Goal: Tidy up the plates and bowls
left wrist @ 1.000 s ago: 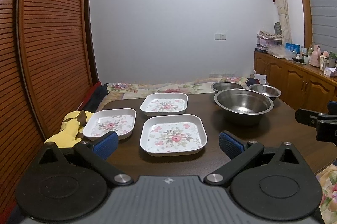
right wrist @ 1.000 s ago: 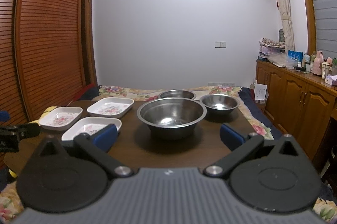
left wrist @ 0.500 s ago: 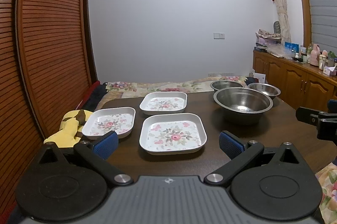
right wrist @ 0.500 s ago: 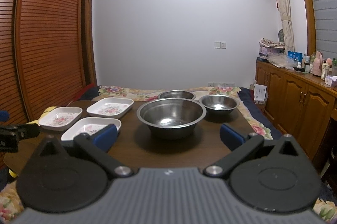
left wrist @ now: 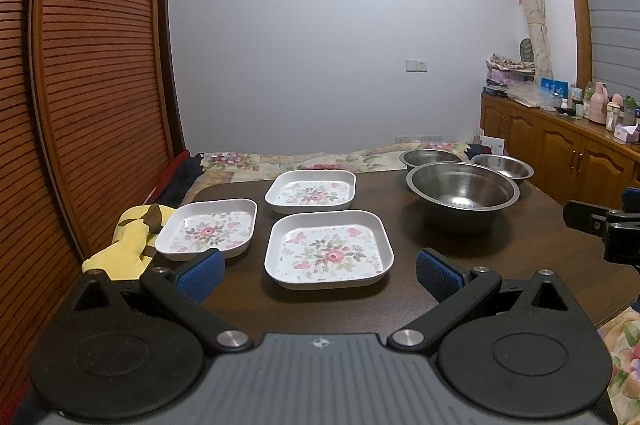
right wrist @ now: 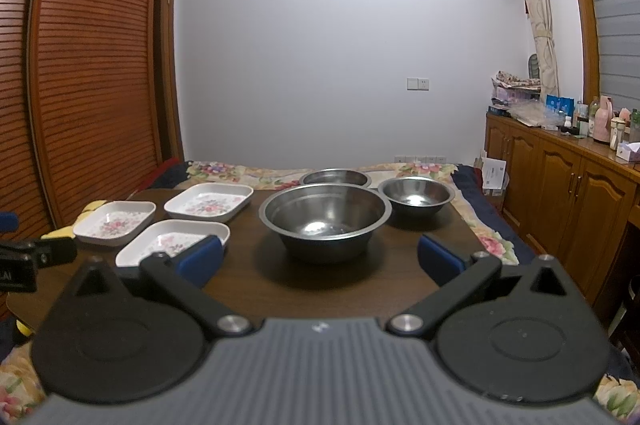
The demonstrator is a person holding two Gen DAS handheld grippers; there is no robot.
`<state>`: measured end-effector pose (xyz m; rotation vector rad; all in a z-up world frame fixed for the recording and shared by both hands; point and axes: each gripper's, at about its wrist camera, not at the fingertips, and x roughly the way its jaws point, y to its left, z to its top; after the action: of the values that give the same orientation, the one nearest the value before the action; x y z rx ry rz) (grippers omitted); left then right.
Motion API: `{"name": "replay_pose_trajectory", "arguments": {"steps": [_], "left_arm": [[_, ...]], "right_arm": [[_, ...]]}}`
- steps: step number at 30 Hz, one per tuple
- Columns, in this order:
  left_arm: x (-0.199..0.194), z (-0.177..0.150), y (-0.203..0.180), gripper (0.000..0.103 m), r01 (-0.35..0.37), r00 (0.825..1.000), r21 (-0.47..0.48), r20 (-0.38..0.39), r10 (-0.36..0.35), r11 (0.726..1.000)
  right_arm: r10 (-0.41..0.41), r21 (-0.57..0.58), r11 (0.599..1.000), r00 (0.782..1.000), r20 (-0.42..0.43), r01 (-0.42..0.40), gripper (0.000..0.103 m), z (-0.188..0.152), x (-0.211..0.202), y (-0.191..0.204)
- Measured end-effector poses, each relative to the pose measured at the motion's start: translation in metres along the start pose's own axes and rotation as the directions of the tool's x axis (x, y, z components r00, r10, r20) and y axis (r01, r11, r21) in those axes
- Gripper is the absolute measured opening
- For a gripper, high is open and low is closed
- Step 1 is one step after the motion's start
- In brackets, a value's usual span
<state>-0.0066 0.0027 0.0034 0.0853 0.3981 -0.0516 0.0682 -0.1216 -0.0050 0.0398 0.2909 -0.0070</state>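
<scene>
Three white square plates with a flower print lie on the dark wooden table (left wrist: 520, 253): a near plate (left wrist: 329, 254), a left plate (left wrist: 209, 233) and a far plate (left wrist: 311, 190). Three steel bowls stand to their right: a large bowl (right wrist: 325, 218), a small bowl (right wrist: 416, 195) and a rear bowl (right wrist: 335, 178). My left gripper (left wrist: 319, 275) hovers open just before the near plate, holding nothing. My right gripper (right wrist: 320, 259) is open in front of the large bowl, also with nothing in it.
A yellow cloth (left wrist: 128, 245) lies at the table's left edge. A bed with a floral cover (right wrist: 248, 171) runs behind the table. Slatted wooden doors (left wrist: 92, 85) stand at left, and a wooden cabinet (right wrist: 560, 193) with bottles on top at right.
Both views are almost the same as a second ago; the left gripper's view has drifted slightly, and the plates and bowls have not moved.
</scene>
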Motion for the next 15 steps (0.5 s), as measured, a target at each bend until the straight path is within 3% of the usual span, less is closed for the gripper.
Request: {"name": "replay_pose_trajectory", "arguments": {"steps": [15], "left_arm": [[0.0079, -0.0039, 0.0043, 0.103, -0.006, 1.0, -0.008, -0.021, 0.006, 1.0]], "right_arm": [[-0.001, -0.008, 1.0, 1.0, -0.004, 0.001, 0.103, -0.0001, 0.0021, 0.0009]]}}
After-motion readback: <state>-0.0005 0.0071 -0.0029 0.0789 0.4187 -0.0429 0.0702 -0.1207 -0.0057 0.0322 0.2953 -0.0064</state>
